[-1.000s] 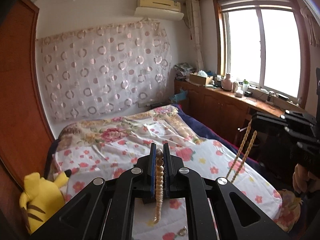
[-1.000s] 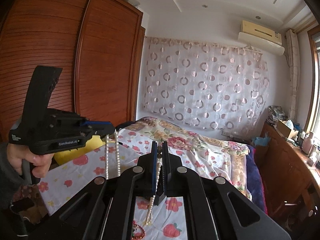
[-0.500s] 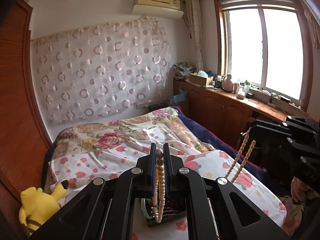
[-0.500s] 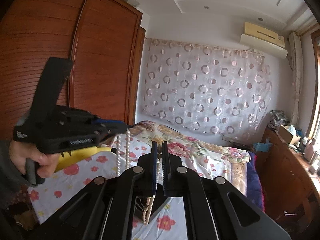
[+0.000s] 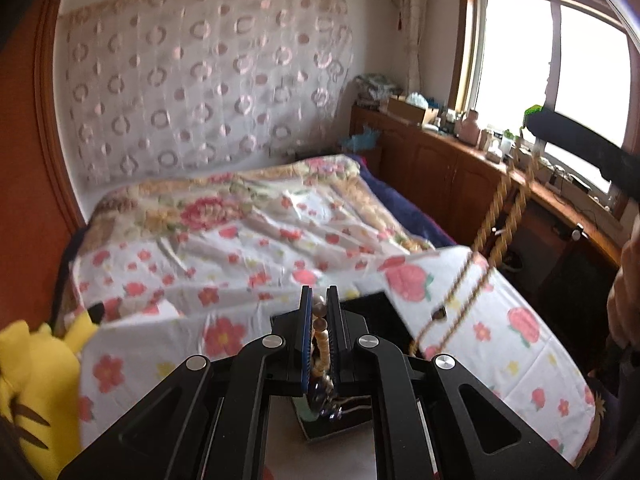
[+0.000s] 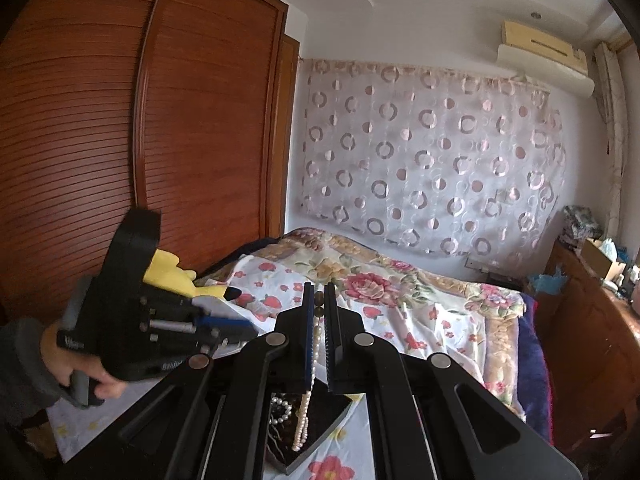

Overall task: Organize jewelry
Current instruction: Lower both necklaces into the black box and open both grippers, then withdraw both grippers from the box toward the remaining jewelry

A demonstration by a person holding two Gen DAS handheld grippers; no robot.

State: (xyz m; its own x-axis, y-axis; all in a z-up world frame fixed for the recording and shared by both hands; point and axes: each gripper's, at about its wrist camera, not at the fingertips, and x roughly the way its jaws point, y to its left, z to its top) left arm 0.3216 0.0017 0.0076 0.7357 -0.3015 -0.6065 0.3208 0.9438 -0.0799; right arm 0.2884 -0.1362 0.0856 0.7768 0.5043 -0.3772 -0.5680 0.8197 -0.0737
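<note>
Near: left gripper (image 5: 319, 320), fingers pressed together on one end of a pearl strand (image 5: 321, 342). Right gripper (image 6: 319, 312) pinches the other end the same way. One strand, two grips; holding both ends probably keeps it from tangling while it goes down.

Below both: a dark tray (image 6: 320, 428) on the bed, with one loop of the strand hanging into it and more beads already lying there. Count of pieces inside unclear, at least one other string. Likely the drop spot.

Left: one yellow plush (image 5: 28, 380) at the bed edge.

Farther: flowered bedspread (image 5: 248, 240), one bed.

Far: circle-print curtain (image 6: 432, 160), one wardrobe (image 6: 120, 128) left, window and cabinet right.
</note>
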